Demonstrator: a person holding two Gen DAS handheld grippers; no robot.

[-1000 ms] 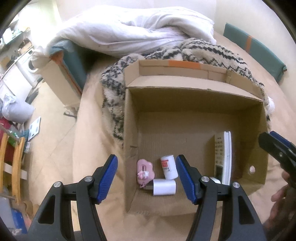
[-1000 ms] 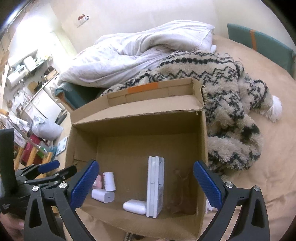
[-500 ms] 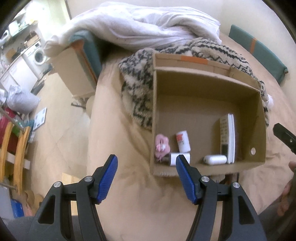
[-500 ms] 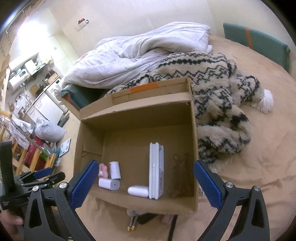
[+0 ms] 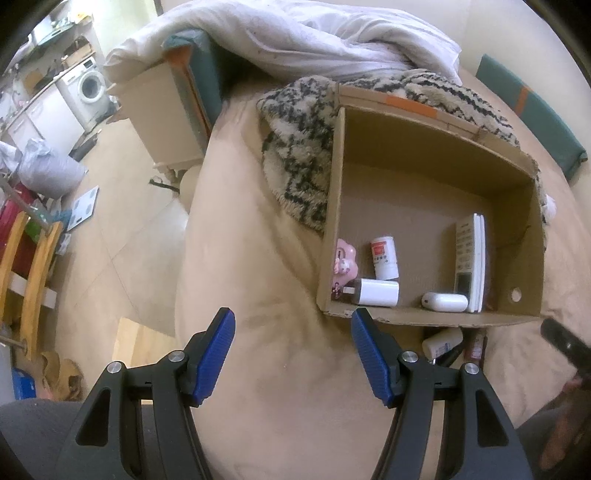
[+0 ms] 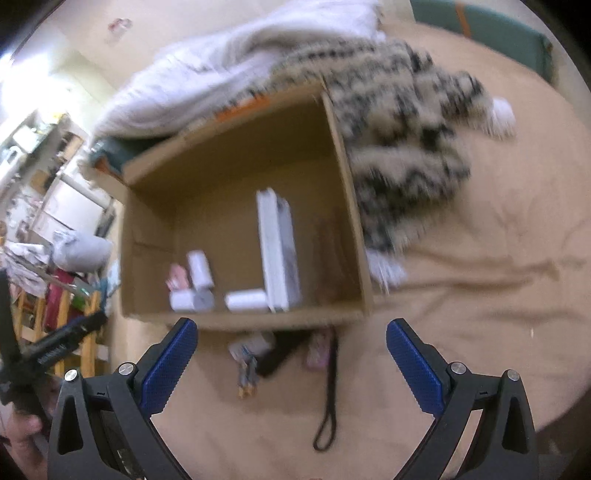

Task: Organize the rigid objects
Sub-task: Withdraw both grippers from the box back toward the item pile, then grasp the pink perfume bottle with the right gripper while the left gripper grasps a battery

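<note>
An open cardboard box (image 5: pixel 428 317) lies on the beige bed; it also shows in the blurred right wrist view (image 6: pixel 243 319). Inside are a white remote (image 5: pixel 469 262), a white oval case (image 5: pixel 445 302), a white charger (image 5: pixel 376 292), a small white bottle (image 5: pixel 385 256) and a pink toy (image 5: pixel 345 260). In front of the box lie a small white bottle (image 5: pixel 441 341), batteries (image 6: pixel 246 376), a black object with a strap (image 6: pixel 328 406) and a pink item (image 6: pixel 317 354). My left gripper (image 5: pixel 291 328) is open and empty, near the box's front left corner. My right gripper (image 6: pixel 291 339) is open and empty above the loose items.
A patterned fleece blanket (image 5: pixel 299 147) and a white duvet (image 5: pixel 314 33) lie behind the box. A green cushion (image 5: pixel 532 118) is at the right. The bed edge drops to the floor at the left, with a cabinet (image 5: pixel 162 110) and a wooden rack (image 5: pixel 29 280).
Both grippers have pulled back and up from the box, so the box looks smaller and the loose items in front of it have come into view. Both stay open.
</note>
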